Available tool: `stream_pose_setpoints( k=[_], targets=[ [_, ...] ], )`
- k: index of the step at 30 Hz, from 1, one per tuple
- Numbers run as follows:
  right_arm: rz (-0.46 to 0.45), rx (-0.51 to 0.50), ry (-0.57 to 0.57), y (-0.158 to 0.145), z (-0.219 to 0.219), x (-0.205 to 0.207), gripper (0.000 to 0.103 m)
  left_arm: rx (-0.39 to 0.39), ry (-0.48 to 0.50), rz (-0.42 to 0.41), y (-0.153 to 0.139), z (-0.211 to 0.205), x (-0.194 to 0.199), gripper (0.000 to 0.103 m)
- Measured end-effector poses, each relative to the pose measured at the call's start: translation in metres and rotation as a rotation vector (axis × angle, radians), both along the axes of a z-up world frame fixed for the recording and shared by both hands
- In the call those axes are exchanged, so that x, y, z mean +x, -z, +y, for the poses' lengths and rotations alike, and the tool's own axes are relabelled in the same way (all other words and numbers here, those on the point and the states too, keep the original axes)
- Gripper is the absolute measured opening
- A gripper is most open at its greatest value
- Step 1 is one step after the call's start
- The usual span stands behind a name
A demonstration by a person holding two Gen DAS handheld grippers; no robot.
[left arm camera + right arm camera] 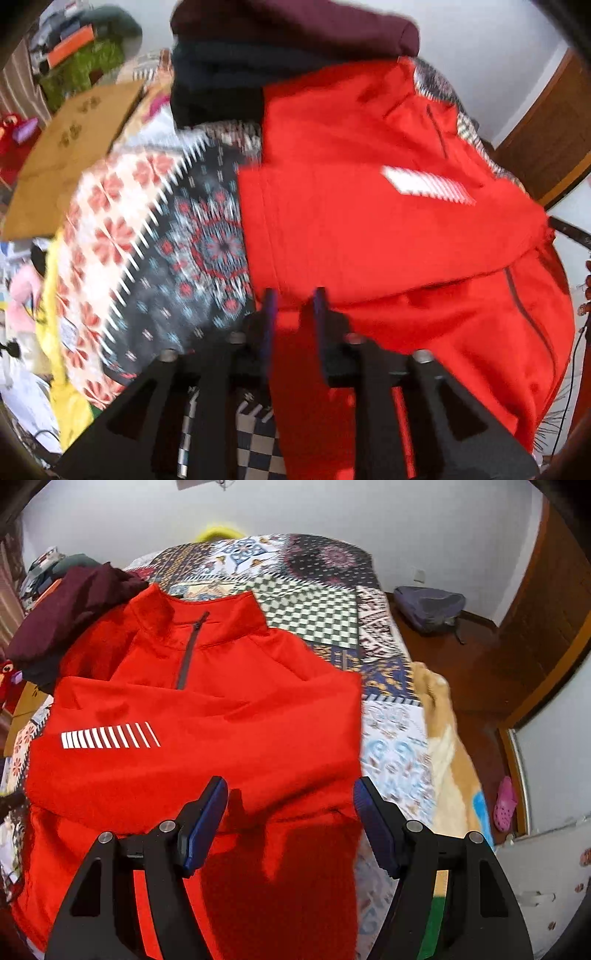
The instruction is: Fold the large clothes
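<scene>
**Red pullover lies flat on the bed beneath both tongs**

Red pullover (207, 716) is spread front-up across a patchwork bedspread (317, 616), and both tongs hang over its near part. Closest to me, the right tongs (290, 797) stand spread wide, one blue pad over the red cloth and the other just past the garment's right edge, above the bedspread; nothing sits between them. The left tongs (295, 306) are parted by a narrow gap, and through the blur I see only red cloth behind that gap, near the pullover's left edge; whether the pads touch the fabric I cannot tell.

Farther along, a white striped mark (110, 735) crosses the chest, and beyond it a dark half-zip (190, 650) runs up into the standing collar. The sleeves look folded in over the body, so the shape is roughly a rectangle.

Past the collar, to the left, a maroon garment (70, 605) is heaped on darker clothes at the bed's edge. A tan blanket (443, 731) drapes over the bed's right side. On the floor beyond lie a grey backpack (430, 605) and, near the wall, a pink clog (505, 805).
</scene>
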State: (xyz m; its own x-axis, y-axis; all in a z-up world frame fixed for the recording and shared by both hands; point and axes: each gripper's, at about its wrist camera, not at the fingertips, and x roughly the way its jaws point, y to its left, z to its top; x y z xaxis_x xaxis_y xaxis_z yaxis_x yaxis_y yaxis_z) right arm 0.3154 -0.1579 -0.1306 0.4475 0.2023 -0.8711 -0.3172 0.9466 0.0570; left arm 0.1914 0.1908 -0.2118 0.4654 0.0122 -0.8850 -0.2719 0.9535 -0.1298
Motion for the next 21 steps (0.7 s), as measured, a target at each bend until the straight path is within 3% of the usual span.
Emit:
stream_pose_setpoints(
  k=[2,4,8,16,21],
  targets=[
    [0.027,-0.001,-0.001,0.009,0.003,0.005,0.067,0.034,-0.004,-0.052,-0.012,0.003,-0.001,0.05],
    [0.064,-0.011,-0.005,0.021,0.007,0.01,0.067,0.079,0.005,-0.087,-0.024,0.003,0.003,0.051],
    [0.088,-0.053,-0.015,0.035,0.01,0.011,0.067,0.092,0.031,-0.11,-0.034,-0.004,0.022,0.052],
    [0.043,-0.032,-0.048,0.009,0.005,0.009,0.067,0.149,0.163,-0.142,-0.042,-0.053,0.086,0.055],
    [-0.023,-0.008,-0.037,-0.012,0.003,0.029,0.067,0.186,0.255,-0.172,-0.048,-0.083,0.129,0.059]
  ],
)
